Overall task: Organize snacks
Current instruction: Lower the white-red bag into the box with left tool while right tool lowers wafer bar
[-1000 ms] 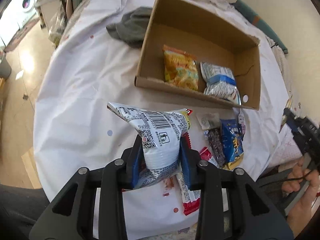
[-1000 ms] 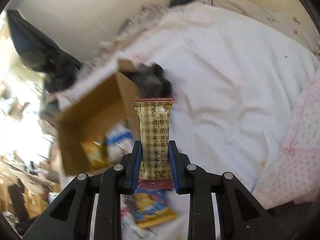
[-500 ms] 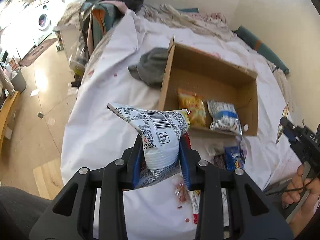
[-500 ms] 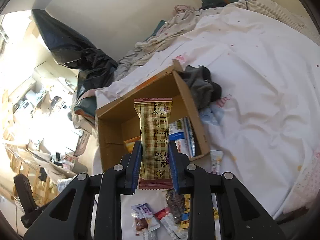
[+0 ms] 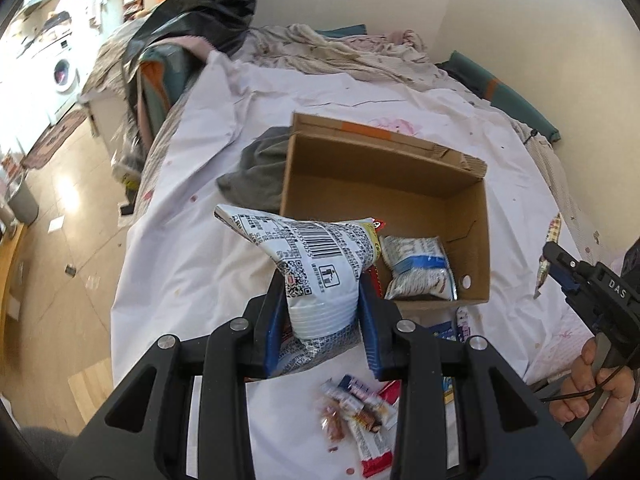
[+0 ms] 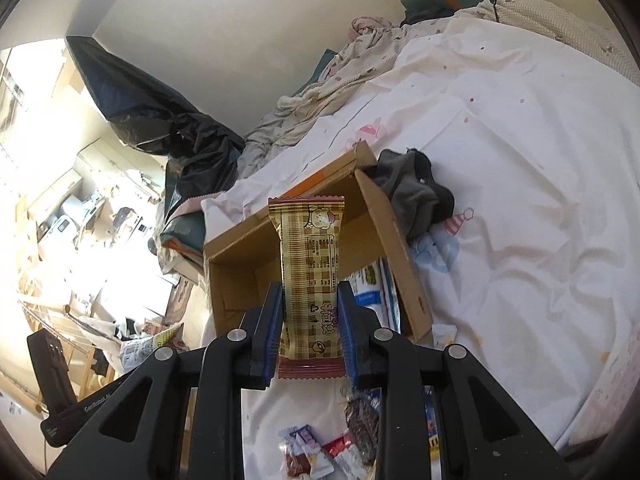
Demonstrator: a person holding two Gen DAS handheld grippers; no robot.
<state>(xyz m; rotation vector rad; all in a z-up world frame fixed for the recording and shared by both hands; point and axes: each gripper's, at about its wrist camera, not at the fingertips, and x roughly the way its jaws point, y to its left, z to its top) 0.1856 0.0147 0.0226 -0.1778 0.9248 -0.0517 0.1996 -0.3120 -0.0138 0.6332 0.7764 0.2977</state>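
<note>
White bedsheet (image 5: 192,248) carries a cardboard box (image 5: 478,240). Left gripper (image 5: 323,312) pinches a white bag (image 5: 316,256), barcode up, flaring leftward over the box's near edge. Right gripper (image 6: 308,320) clamps a checked bar (image 6: 310,264) upright, long axis along the fingers. Only the left view shows the blue-white packet (image 5: 418,268) whole inside the box.

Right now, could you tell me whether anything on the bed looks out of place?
A grey garment lies crumpled against the box, odd among snacks. Loose wrappers are scattered on the sheet outside it.
</note>
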